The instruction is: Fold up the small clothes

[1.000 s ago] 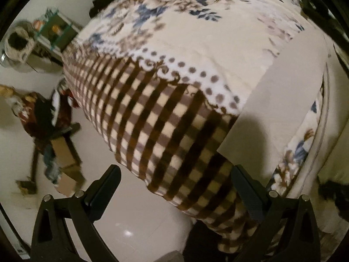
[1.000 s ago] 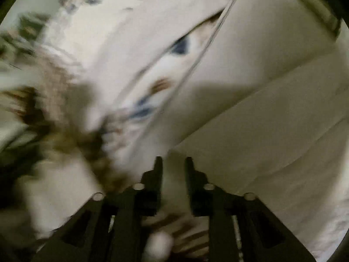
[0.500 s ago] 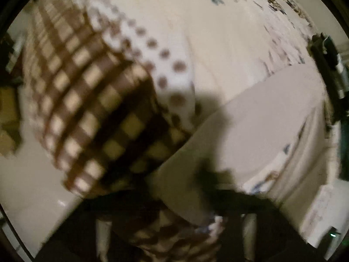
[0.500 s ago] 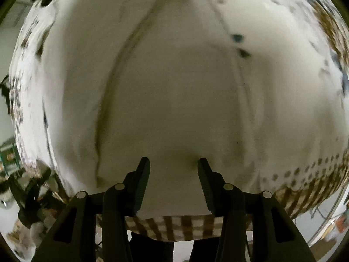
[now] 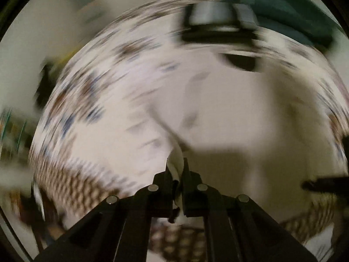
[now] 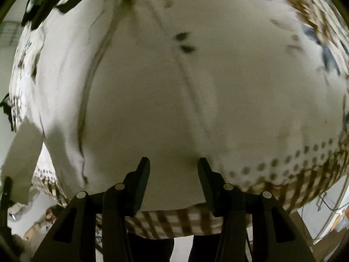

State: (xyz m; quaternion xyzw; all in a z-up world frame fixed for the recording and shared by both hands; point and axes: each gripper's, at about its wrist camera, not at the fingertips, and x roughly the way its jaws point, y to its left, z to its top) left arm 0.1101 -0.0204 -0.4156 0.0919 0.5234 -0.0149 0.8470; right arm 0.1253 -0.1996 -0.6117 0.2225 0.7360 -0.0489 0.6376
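A pale beige garment (image 6: 174,100) lies spread on the bed; a seam runs across it and two dark marks show near its far part. My right gripper (image 6: 173,163) is open just above the garment's near hem, its fingers either side of a small dimple in the cloth. In the blurred left wrist view my left gripper (image 5: 177,163) is shut on a bunched corner of the garment (image 5: 229,113), which rises from the jaws toward the bed. That lifted corner also shows in the right wrist view (image 6: 21,157) at far left.
The bed carries a floral blanket (image 5: 91,100) with a brown checked border (image 6: 305,185) that hangs over the near edge. A dark boxy object (image 5: 218,26) and teal fabric (image 5: 283,11) sit at the far side. Floor clutter (image 6: 39,224) lies lower left.
My left gripper went from wide open beside the bed to shut on the garment's corner and is swinging fast. My right gripper opened off the cloth and now hovers over the hem.
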